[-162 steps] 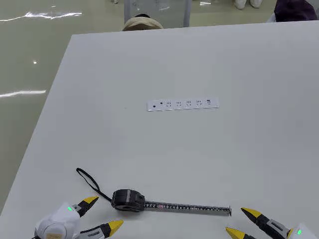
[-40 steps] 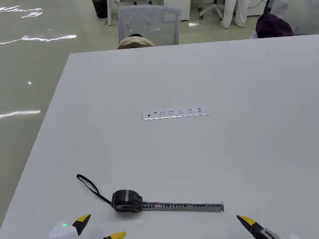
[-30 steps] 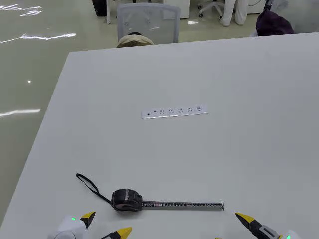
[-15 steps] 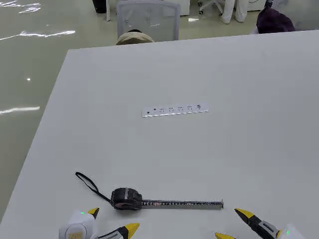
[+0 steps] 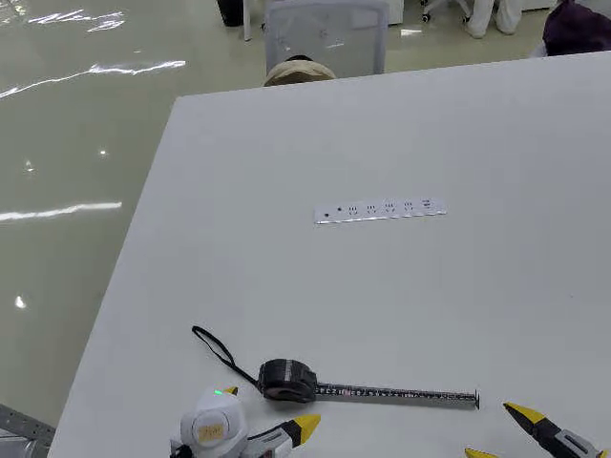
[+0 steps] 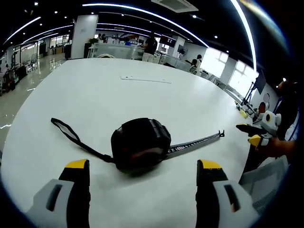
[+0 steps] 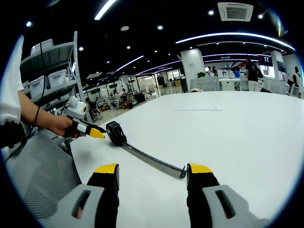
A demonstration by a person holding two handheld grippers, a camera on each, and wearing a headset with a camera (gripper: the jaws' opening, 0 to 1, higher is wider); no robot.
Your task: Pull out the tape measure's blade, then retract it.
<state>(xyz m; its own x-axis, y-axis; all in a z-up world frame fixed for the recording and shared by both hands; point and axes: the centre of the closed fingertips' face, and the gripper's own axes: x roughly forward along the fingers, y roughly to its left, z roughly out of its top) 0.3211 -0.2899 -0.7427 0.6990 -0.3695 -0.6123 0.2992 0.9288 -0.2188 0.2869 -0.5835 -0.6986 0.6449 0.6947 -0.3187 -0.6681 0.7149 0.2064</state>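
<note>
A black tape measure [image 5: 288, 380] lies near the white table's front edge, its blade [image 5: 401, 392] drawn out to the right and its strap [image 5: 215, 345] trailing left. My left gripper [image 5: 268, 407] stands open just in front of the case. In the left gripper view the case [image 6: 141, 142] sits between and just beyond the yellow fingertips [image 6: 77, 164], untouched. My right gripper [image 5: 495, 432] is open, a little right of the blade's end hook [image 5: 475, 398]. In the right gripper view the hook [image 7: 182, 172] lies just ahead of the open right gripper [image 7: 153, 168].
A white power strip [image 5: 380, 210] lies flat mid-table. A grey chair [image 5: 325, 33] stands behind the table's far edge. The table's left edge [image 5: 134, 277] drops to a shiny floor. Shelves and other people are far off in the room.
The head camera has swung, so the scene sits further right. My left gripper has edged forward toward the tape's case. The blade's length looks unchanged.
</note>
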